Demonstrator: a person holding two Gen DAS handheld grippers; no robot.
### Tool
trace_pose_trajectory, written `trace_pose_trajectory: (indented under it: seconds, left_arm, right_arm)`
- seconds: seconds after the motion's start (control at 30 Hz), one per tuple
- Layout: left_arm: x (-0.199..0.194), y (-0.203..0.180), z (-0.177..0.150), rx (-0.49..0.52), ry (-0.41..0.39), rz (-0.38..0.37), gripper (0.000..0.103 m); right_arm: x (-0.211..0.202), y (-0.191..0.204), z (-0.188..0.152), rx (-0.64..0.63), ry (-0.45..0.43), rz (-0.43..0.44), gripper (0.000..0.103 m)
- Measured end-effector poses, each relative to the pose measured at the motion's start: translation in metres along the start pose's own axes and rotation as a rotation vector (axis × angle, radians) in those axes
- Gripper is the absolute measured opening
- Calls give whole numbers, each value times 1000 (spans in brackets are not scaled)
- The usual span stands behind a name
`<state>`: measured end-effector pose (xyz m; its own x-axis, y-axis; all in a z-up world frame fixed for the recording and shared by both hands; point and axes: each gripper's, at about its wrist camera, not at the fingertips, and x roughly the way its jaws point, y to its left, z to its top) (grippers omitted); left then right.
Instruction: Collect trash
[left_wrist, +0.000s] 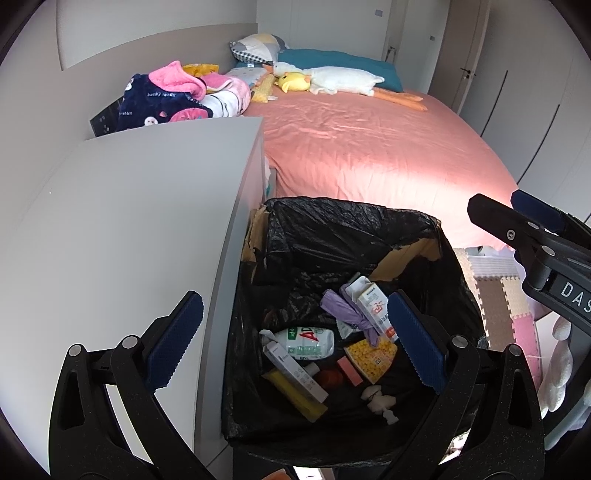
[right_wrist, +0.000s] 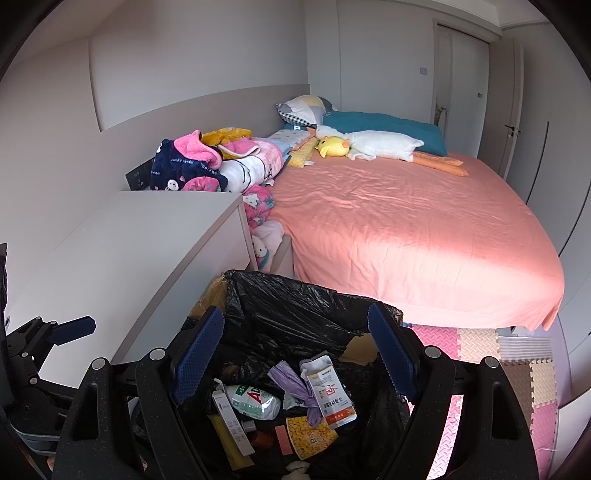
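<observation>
Hovering above the lined trash box (left_wrist: 369, 229), your left gripper (left_wrist: 295, 343) and right gripper (right_wrist: 297, 354) gape wide, empty; collected trash lies directly below, nearer the left.

- 1 bin (left_wrist: 436, 229), black-lined
- 2 cartons (left_wrist: 373, 306) inside
- 1 purple bag (left_wrist: 343, 310)
- 1 yellow pack (left_wrist: 371, 356)
- 2 plush toys (left_wrist: 343, 79), far
- 1 bed (left_wrist: 369, 147)
</observation>
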<state>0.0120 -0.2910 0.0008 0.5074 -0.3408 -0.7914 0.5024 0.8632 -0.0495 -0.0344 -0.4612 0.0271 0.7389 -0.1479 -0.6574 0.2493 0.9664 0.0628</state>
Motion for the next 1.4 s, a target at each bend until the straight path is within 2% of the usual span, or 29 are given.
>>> trace_pose_trajectory:
  seconds: [0.2, 0.4, 0.5, 0.63, 1.2, 1.4]
  left_arm:
    - [-2, -5, 1, 27, -16, 22, 97]
    - [-1, -4, 2, 16, -6, -11, 97]
    - [-2, -2, 1, 1, -27, -19, 97]
    - [-7, 1, -1, -30, -76, 7, 97]
    - [-5, -6, -1, 23, -60, 11, 97]
    - [0, -4, 0, 17, -29, 2, 97]
  right_arm:
    - [0, 0, 0, 0, 1, 0, 81]
    - [0, 0, 0, 0, 0, -1, 81]
    - [0, 0, 0, 0, 0, -1, 81]
    - [0, -1, -1, 0, 0, -2, 81]
    - [0, -1, -1, 0, 1, -2, 81]
    - [-1, -1, -1, 0, 1, -2, 81]
